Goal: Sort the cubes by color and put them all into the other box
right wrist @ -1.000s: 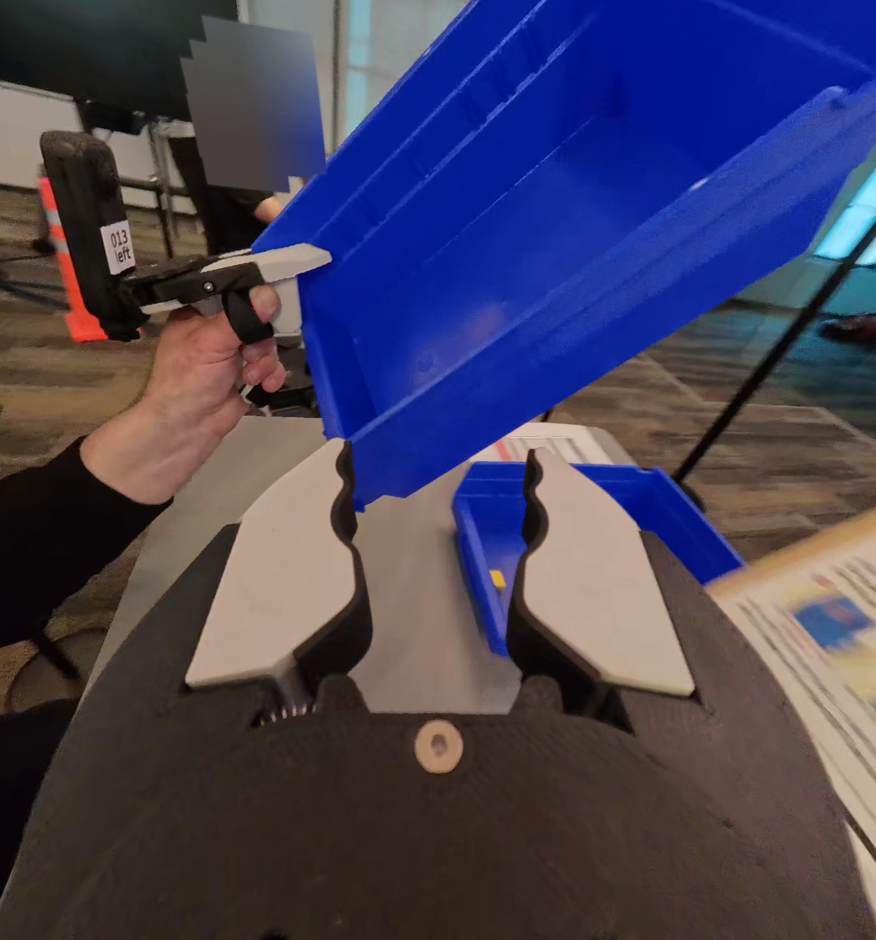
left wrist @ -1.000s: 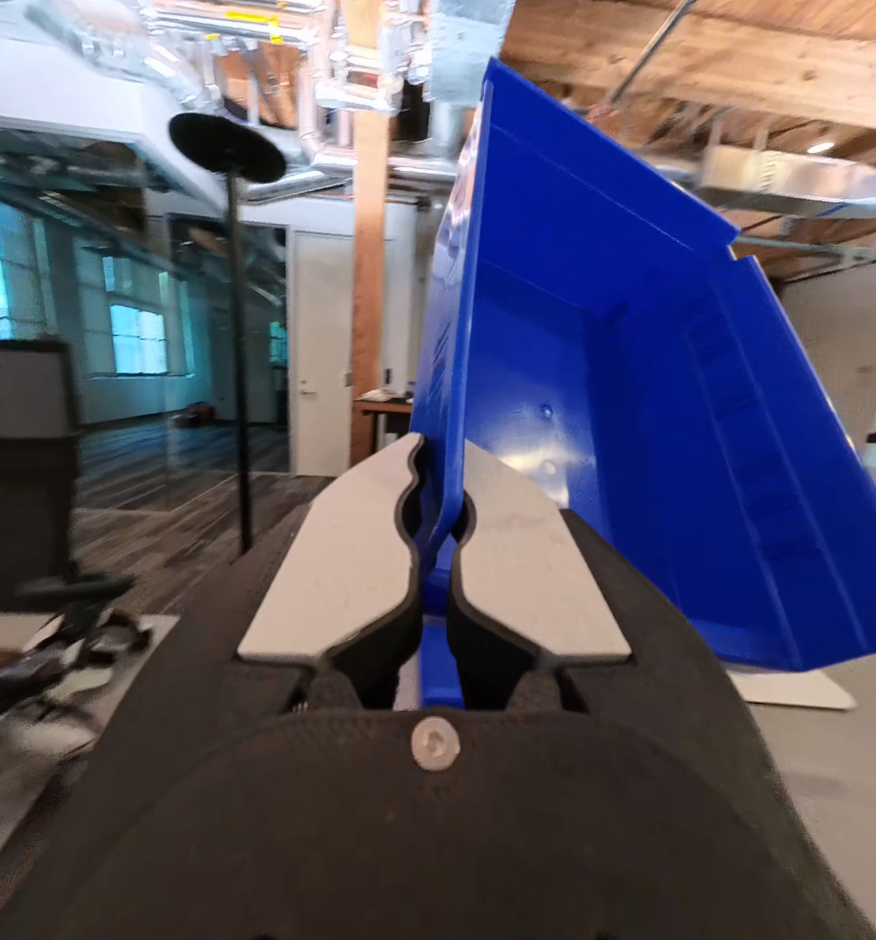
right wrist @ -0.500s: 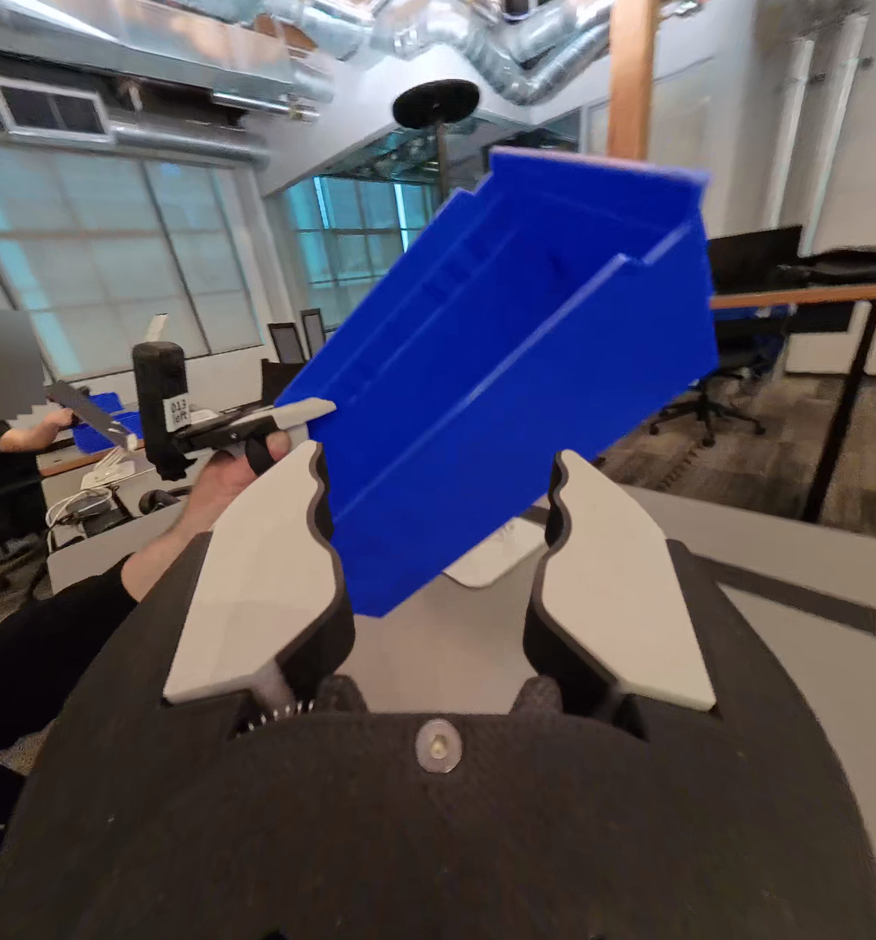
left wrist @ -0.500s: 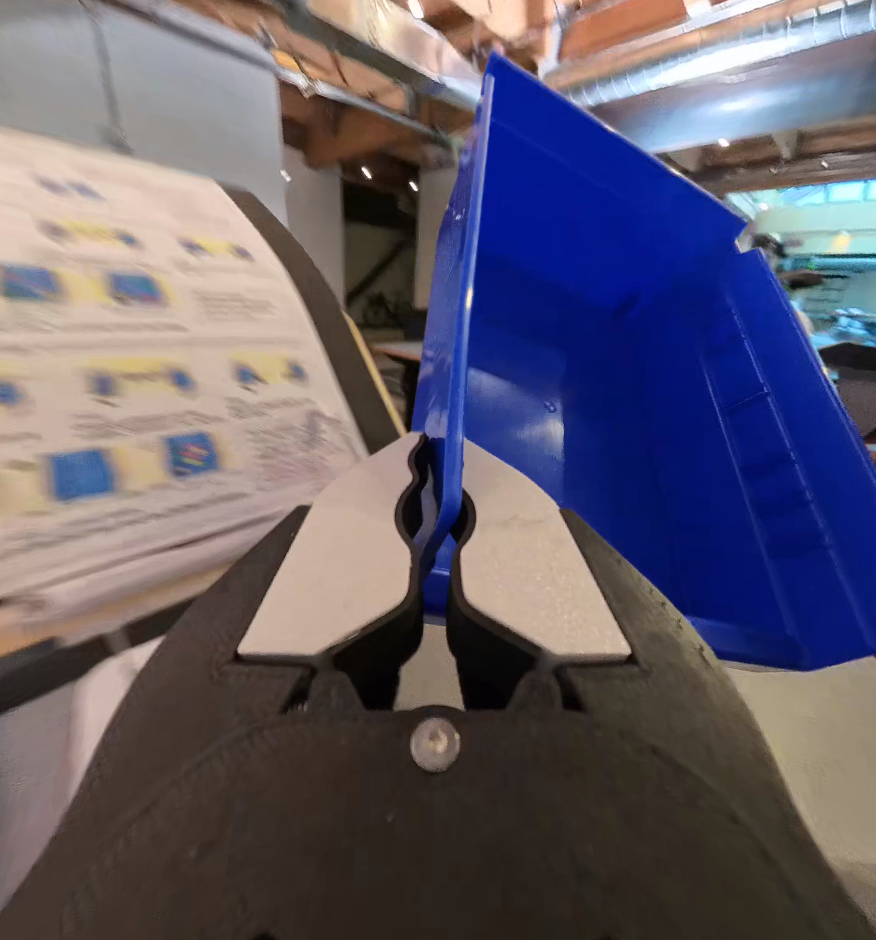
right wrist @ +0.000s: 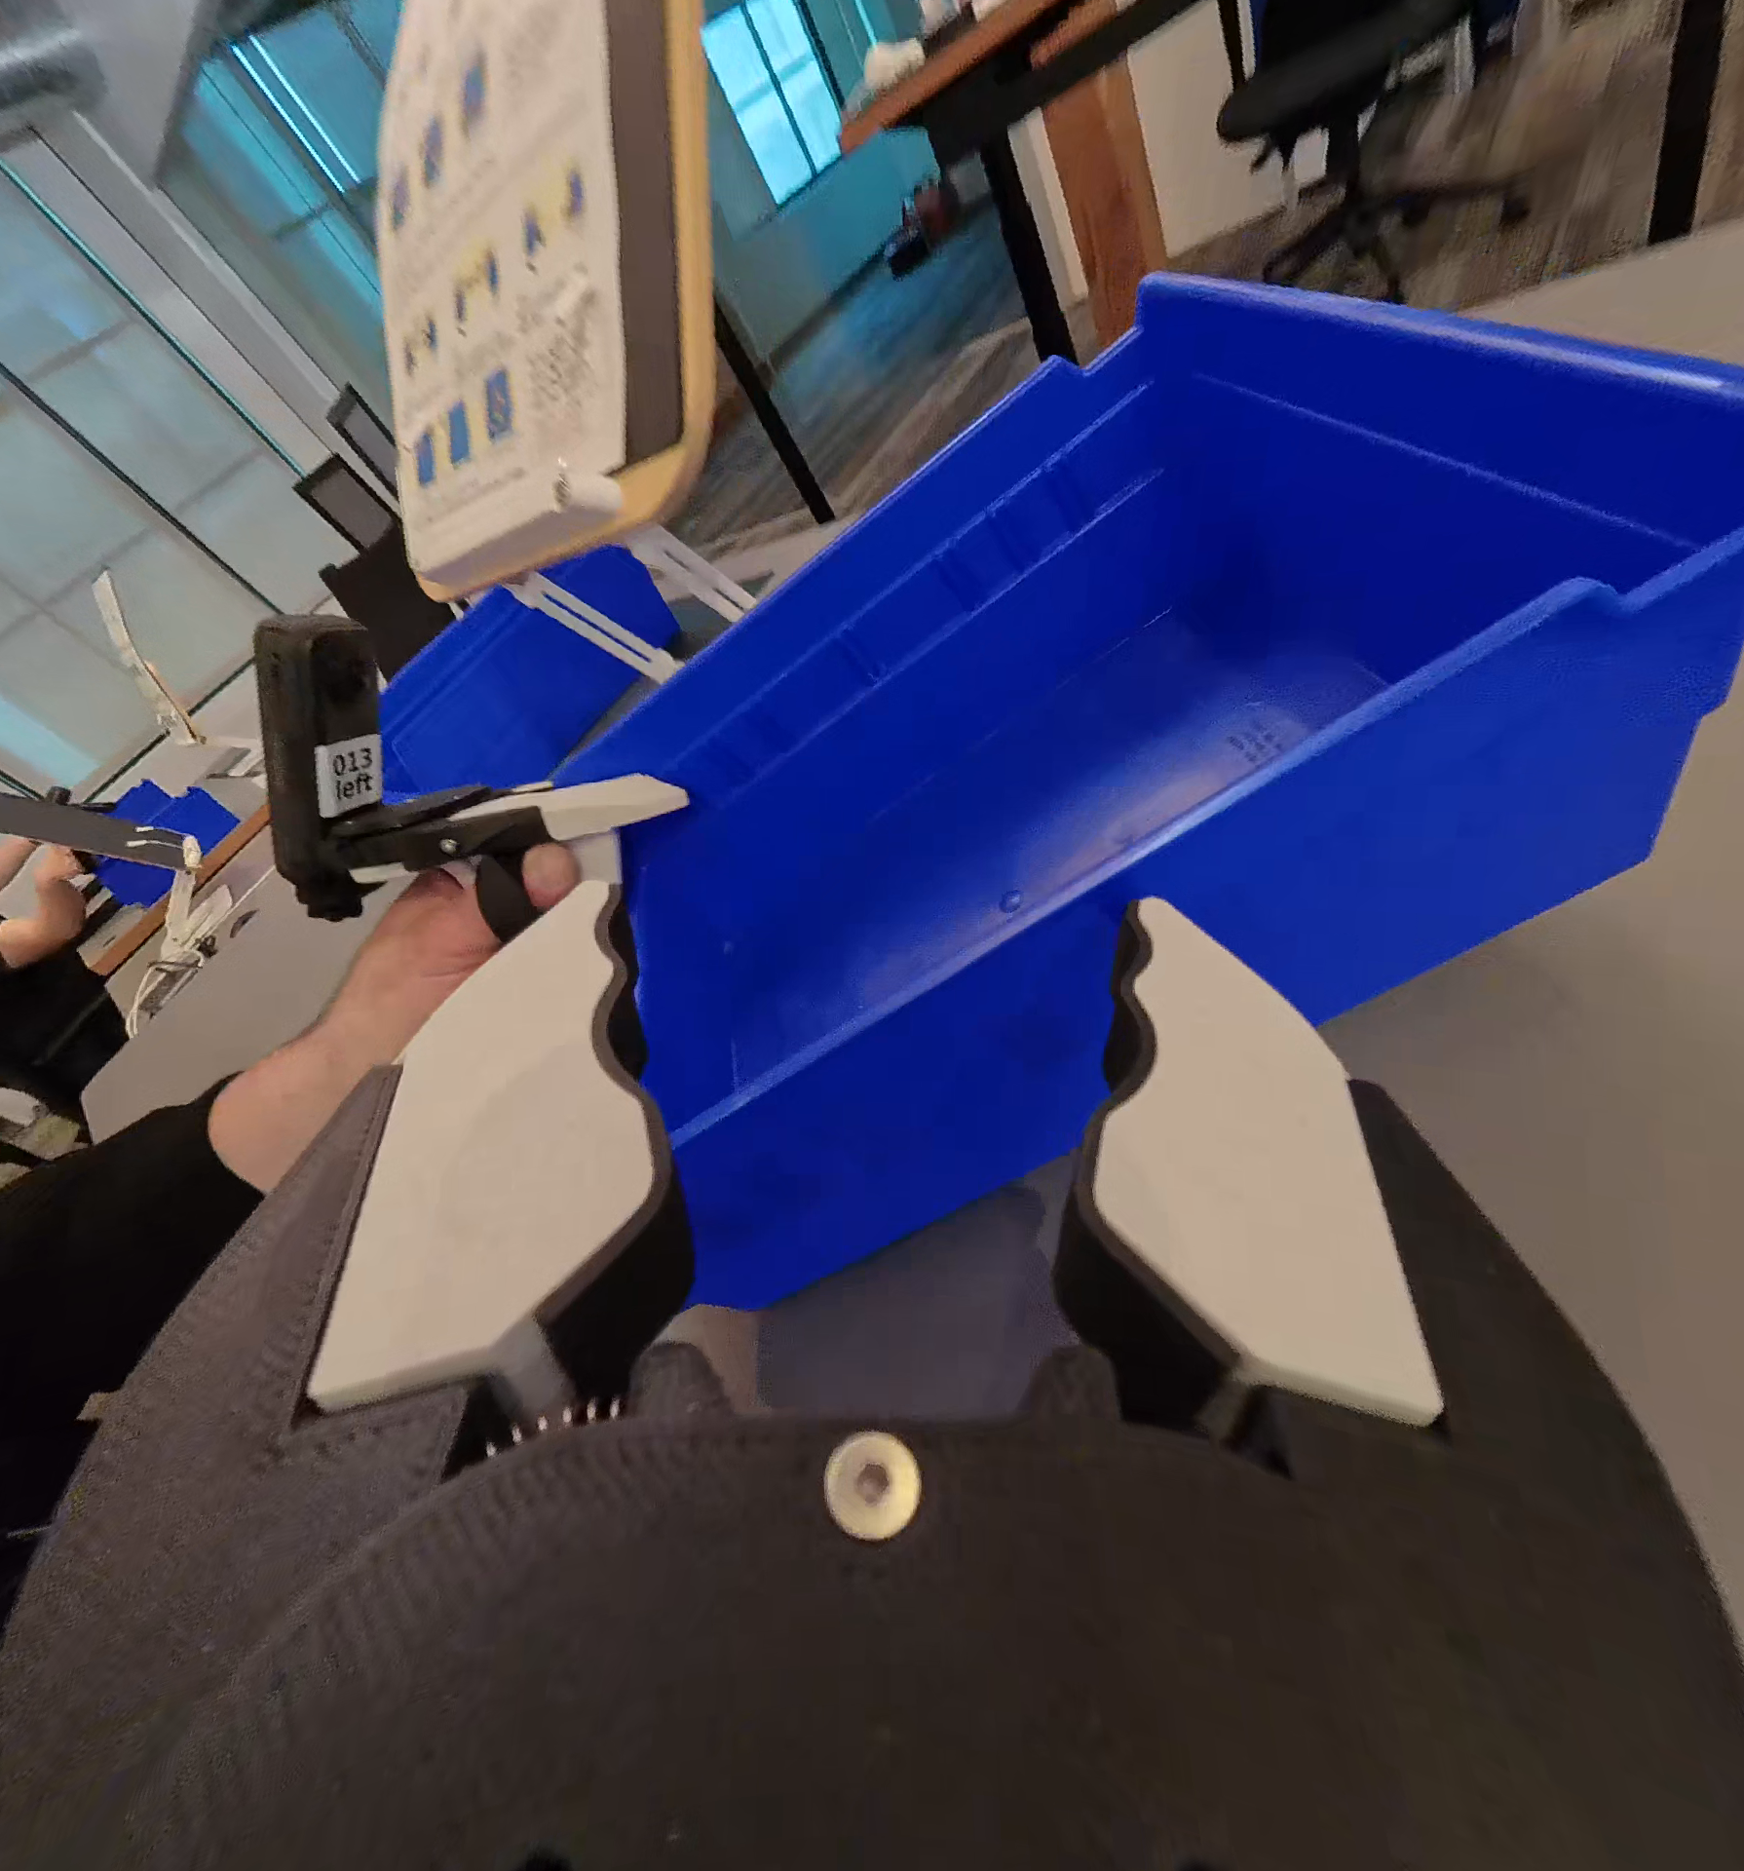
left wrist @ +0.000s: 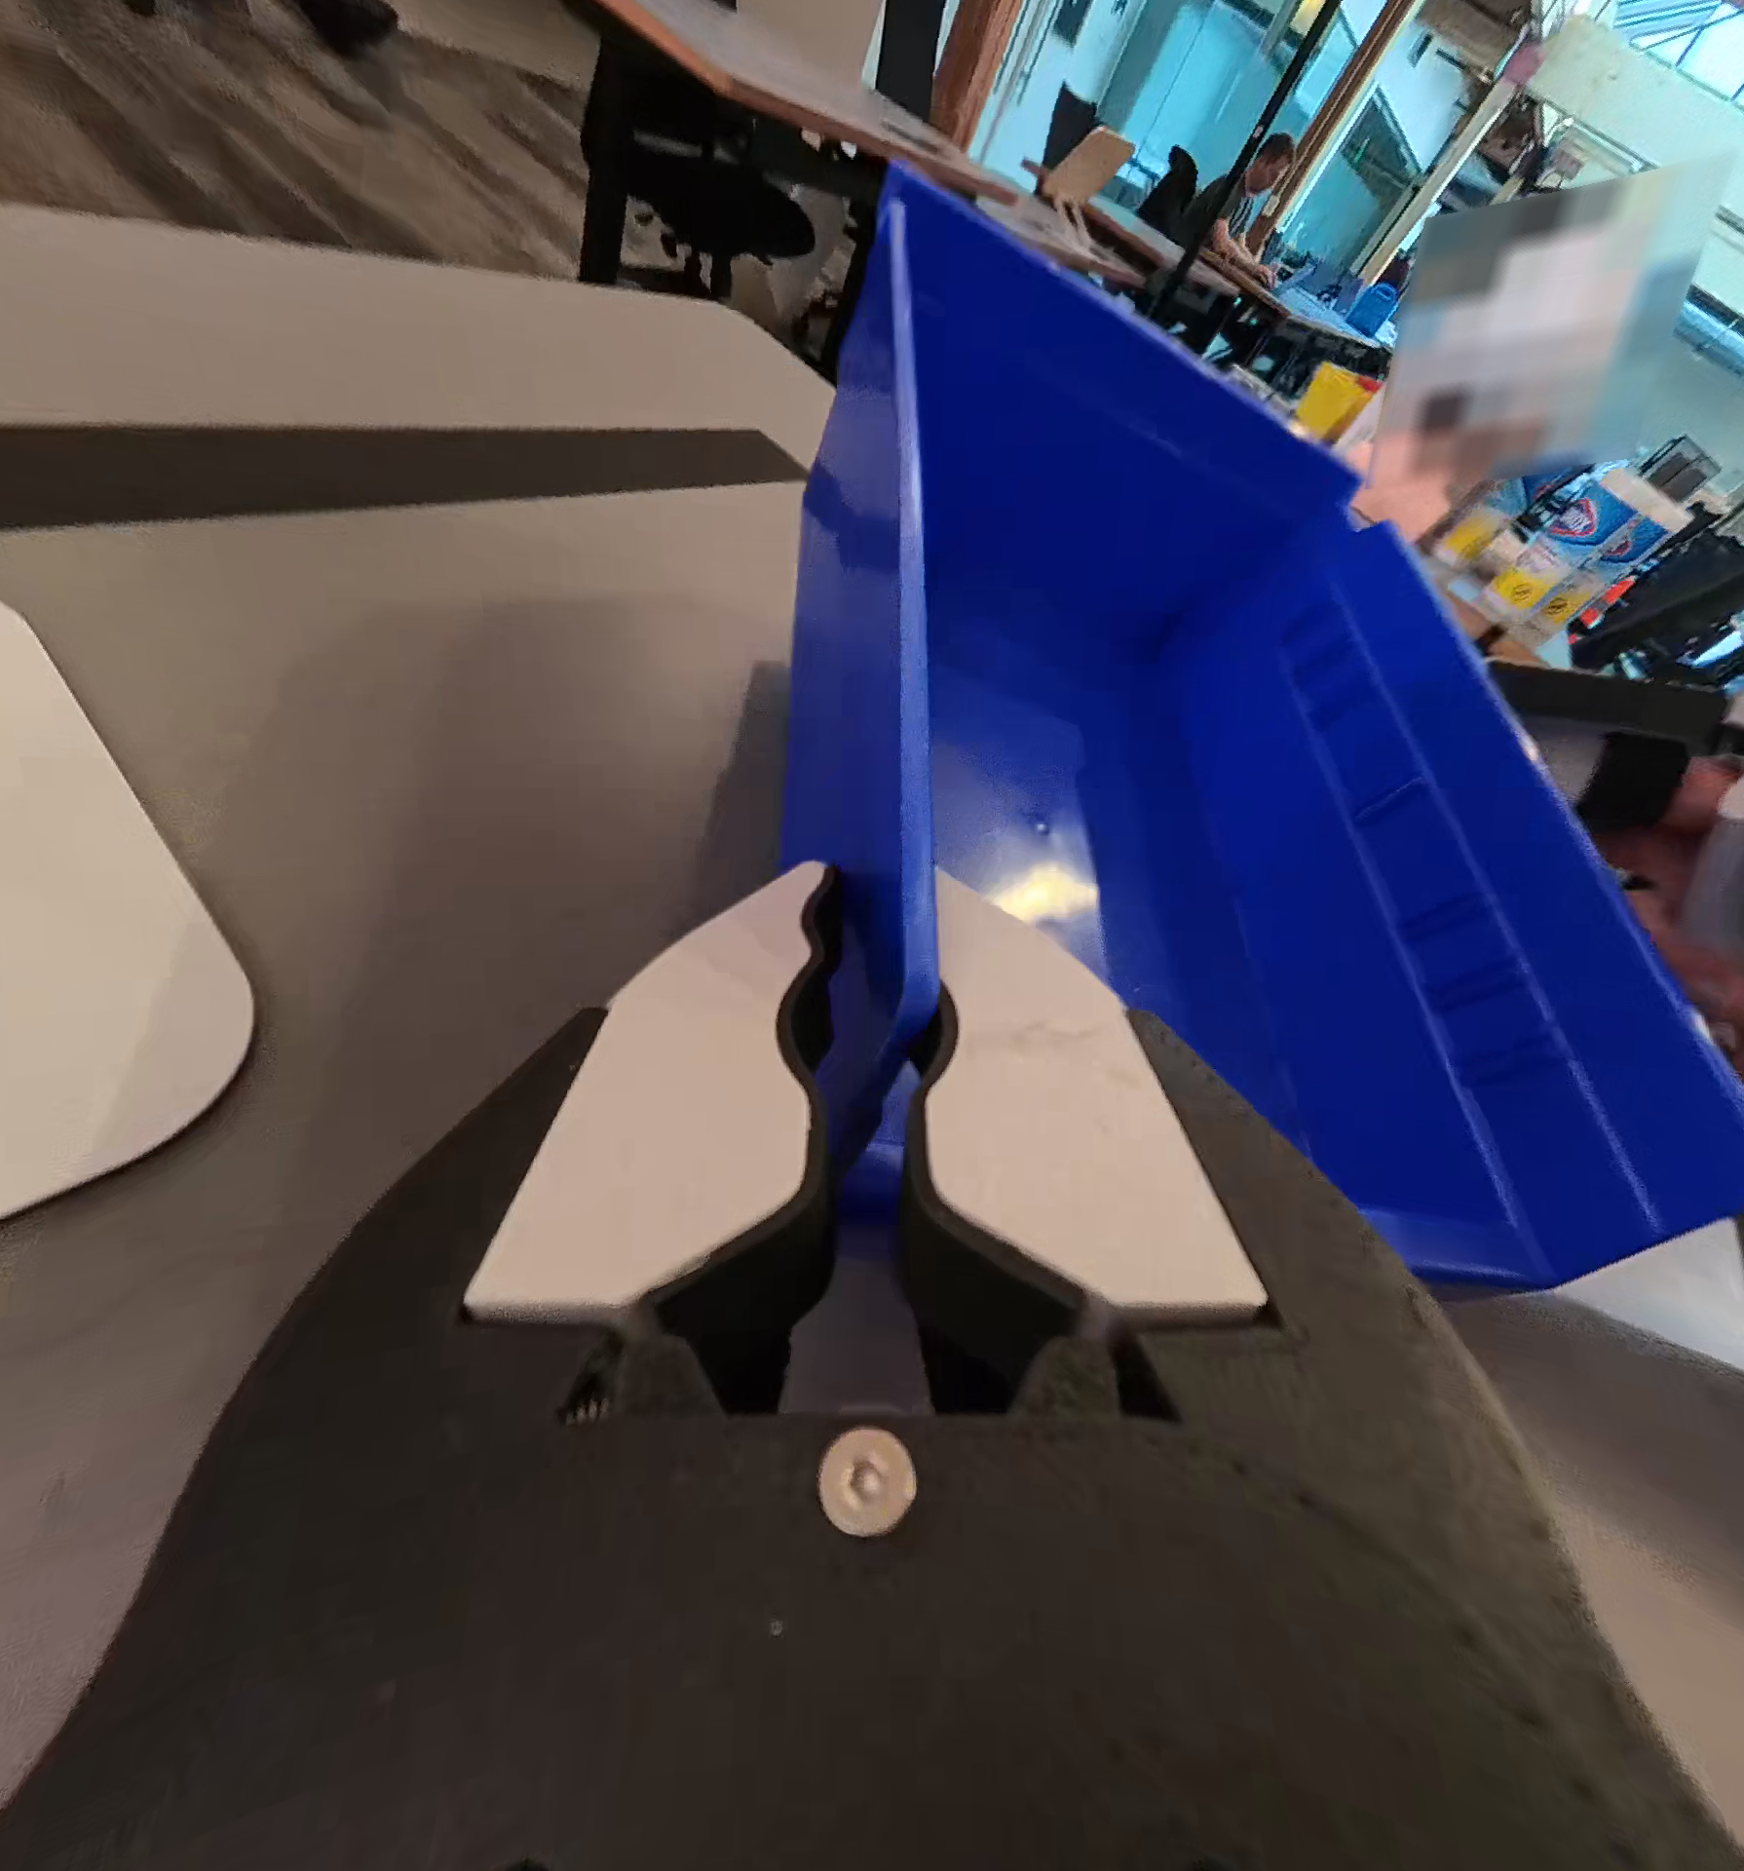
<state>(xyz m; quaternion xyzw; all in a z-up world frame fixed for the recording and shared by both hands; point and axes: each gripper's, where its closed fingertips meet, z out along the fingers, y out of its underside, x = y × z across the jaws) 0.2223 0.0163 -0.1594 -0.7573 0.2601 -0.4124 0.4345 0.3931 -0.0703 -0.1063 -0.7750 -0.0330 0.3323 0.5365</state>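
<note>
clamping one wall of the empty blue bin (left wrist: 1202, 769), the left gripper (left wrist: 873, 972) is carrying it tilted above the grey table (left wrist: 392, 709). right of that wall, the right gripper (right wrist: 873, 1012) is gaping wide, holding nothing. no cubes are showing, so sorting is probably finished. behind the bin, a second blue box (right wrist: 524, 668) is sitting; a small lettered sticker is marking the left gripper.

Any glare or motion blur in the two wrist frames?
Left wrist view: a bright glare patch on the floor of the blue bin, just past the left gripper; background desks and the right edge are smeared. Right wrist view: bin and right gripper look sharp; the chair and floor at the top right are blurred; straight edges bow from the wide-angle lens.
</note>
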